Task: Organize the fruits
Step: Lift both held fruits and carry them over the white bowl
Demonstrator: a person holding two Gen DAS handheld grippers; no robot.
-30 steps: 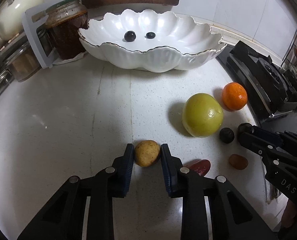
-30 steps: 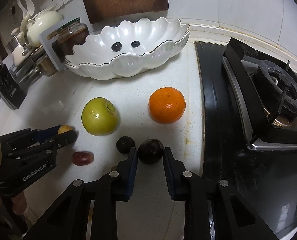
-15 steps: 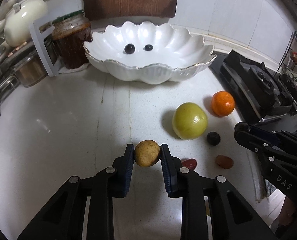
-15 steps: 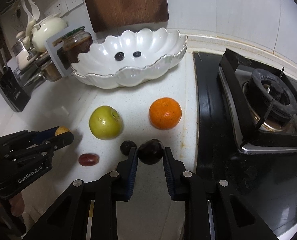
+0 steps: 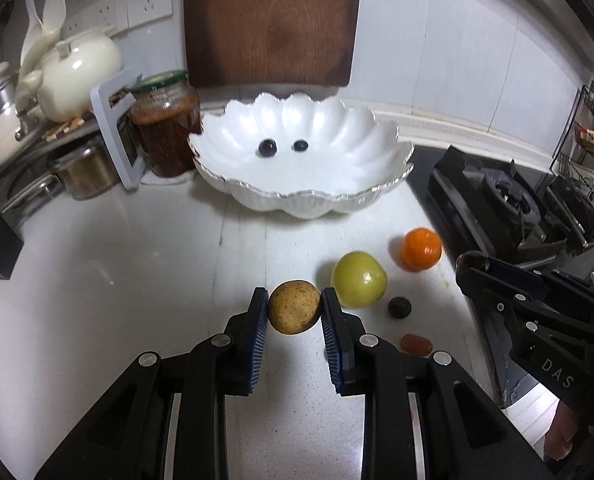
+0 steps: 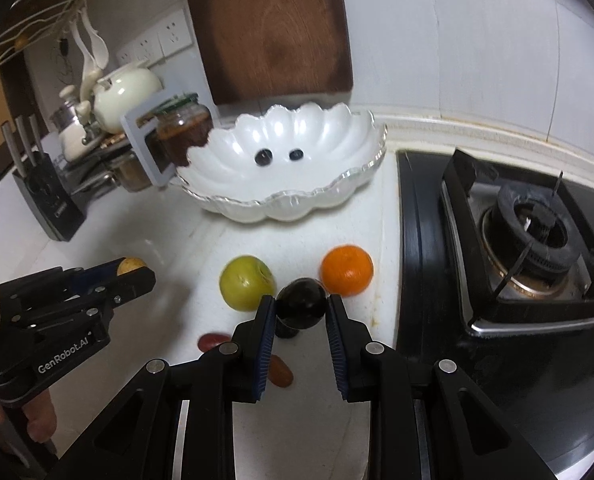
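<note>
Left gripper (image 5: pixel 295 312) clamps a round tan-brown fruit (image 5: pixel 294 312); right gripper (image 6: pixel 301 312) pinches a dark purple plum (image 6: pixel 301 307), both above the white counter (image 5: pixel 137 288).

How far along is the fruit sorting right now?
Done: two small dark berries lie in the white scalloped bowl. In hand: the left gripper clamps a tan round fruit; the right gripper clamps a dark plum. Left on the counter: green apple, orange, a small dark fruit and red dates.
</note>
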